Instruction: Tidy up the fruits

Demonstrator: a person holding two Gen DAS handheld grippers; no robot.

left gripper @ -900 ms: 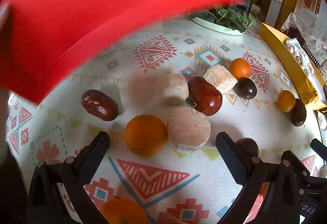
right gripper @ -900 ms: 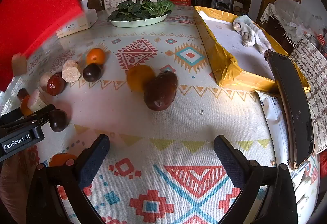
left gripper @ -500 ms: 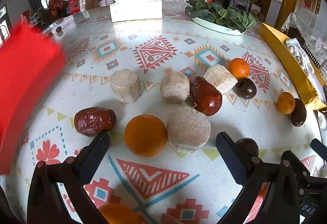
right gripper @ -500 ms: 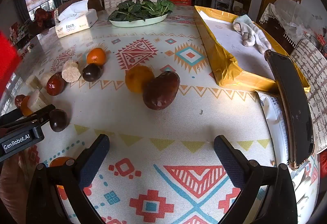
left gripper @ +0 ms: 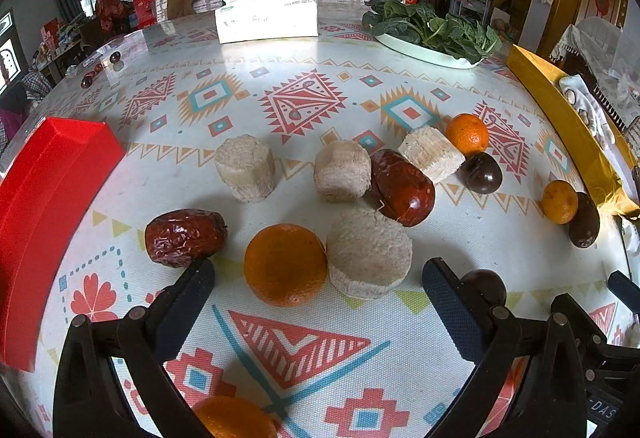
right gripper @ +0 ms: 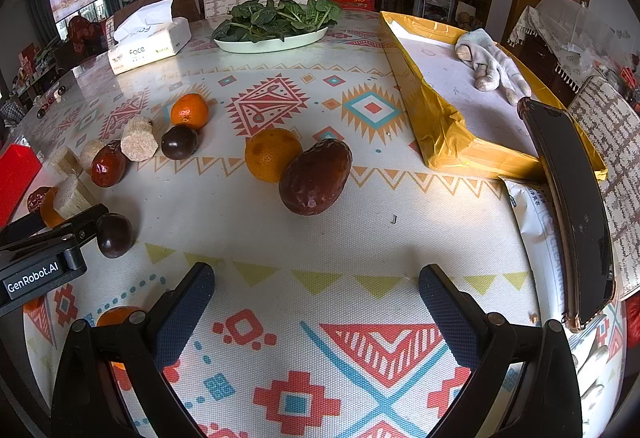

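While both grippers stand wide apart and hold nothing, the left gripper has a round orange tangerine just before its jaws; the right gripper faces a wrinkled brown date farther off on the table. A white tissue pack reads "Face".

A white dish of leafy greens sits at the far side of the patterned surface. A tissue box lies left of the dish, well apart. Right of the dish, a yellow-rimmed tray holds a pale cloth. A black phone lies at the tray's near end, over a white packet.
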